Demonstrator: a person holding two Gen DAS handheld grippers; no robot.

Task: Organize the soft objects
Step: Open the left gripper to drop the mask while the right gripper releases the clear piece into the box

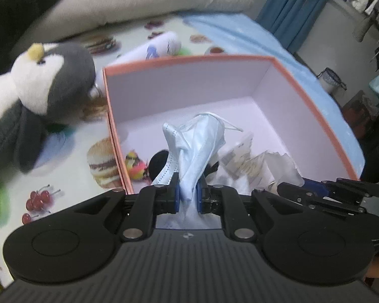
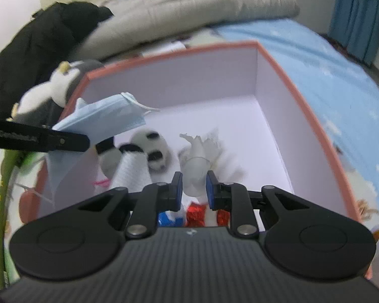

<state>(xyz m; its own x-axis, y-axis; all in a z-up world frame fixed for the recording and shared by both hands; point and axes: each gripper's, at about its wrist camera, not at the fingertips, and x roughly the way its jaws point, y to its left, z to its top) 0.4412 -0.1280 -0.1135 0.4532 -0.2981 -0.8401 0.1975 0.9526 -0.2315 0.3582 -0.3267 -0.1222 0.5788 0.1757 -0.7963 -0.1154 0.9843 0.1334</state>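
Left gripper [image 1: 188,193]: tilted steeply down, blue pads nearly together, pinching a bunched fold of the face mask [image 1: 197,146].
Right gripper [image 2: 194,189]: angled down likewise, jaws narrow, pads pressed on a crumpled clear bag [image 2: 198,166].
Relative position: left gripper's finger shows at left of right wrist view.

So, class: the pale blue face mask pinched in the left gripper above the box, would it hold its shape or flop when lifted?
Probably floppy: the face mask crumples and folds between the left gripper pads. Likely very light, since a narrow pinch holds all of it. Its loose ear loop dangles and might snag on the box rim.
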